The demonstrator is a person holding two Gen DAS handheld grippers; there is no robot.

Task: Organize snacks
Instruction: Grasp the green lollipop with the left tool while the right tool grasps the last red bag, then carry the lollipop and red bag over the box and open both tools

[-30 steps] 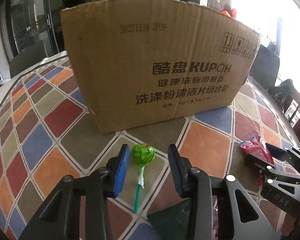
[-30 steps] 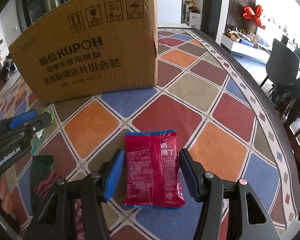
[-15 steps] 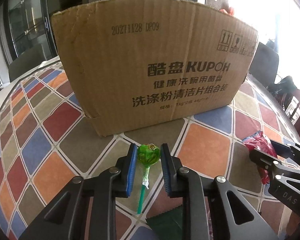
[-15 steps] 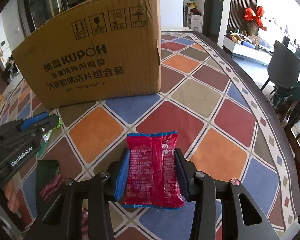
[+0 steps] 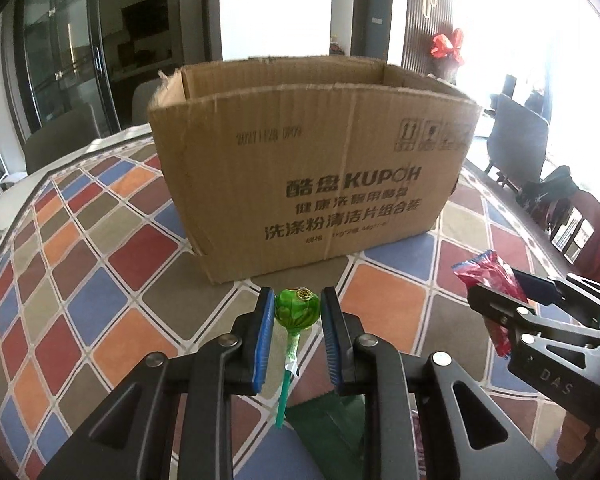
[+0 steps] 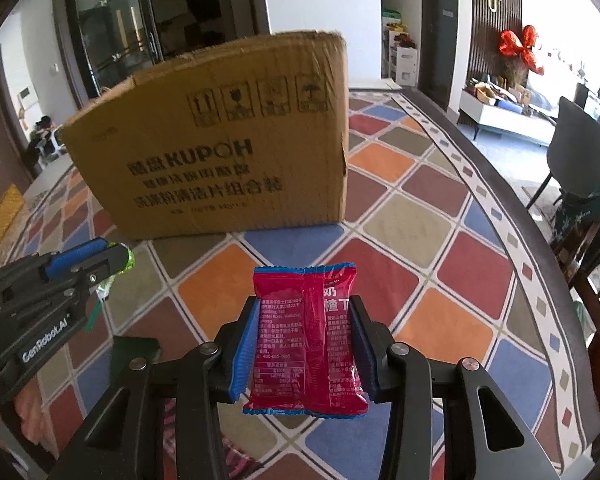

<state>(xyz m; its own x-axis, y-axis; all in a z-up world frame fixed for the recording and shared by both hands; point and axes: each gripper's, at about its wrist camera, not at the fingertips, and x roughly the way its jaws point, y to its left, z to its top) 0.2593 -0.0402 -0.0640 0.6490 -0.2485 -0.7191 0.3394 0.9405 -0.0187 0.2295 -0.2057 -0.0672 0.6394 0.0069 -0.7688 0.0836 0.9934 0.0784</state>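
Left wrist view, lollipop: the green lollipop (image 5: pixel 297 308) sits pinched by its wrapped head between the blue pads of the left gripper (image 5: pixel 296 316), stick hanging down, lifted clear of the table.
Right wrist view, packet: the red snack packet (image 6: pixel 306 340) is clamped at both long edges by the right gripper (image 6: pixel 304 344), also off the surface.
Claws: both closed down to the width of their loads; neither slack.
Box: the cardboard box (image 5: pixel 312 176) stands just ahead of both grippers, top open, its inside wall visible from the left camera only.
Step in hand: both snacks are picked up; likely the carry toward the box.
Next move: raise each load above the near rim, reach over the opening, then release; the rim looks higher than the right gripper at present.
Leftovers: a dark green packet (image 6: pixel 134 354) lies on the table below the grippers.
Surface: round table (image 6: pixel 440 216) under a cloth of coloured diamonds.
Room: glass doors behind, a red bow (image 6: pixel 520 50) on a dark slatted wall, grey chair (image 6: pixel 576 148) at right.
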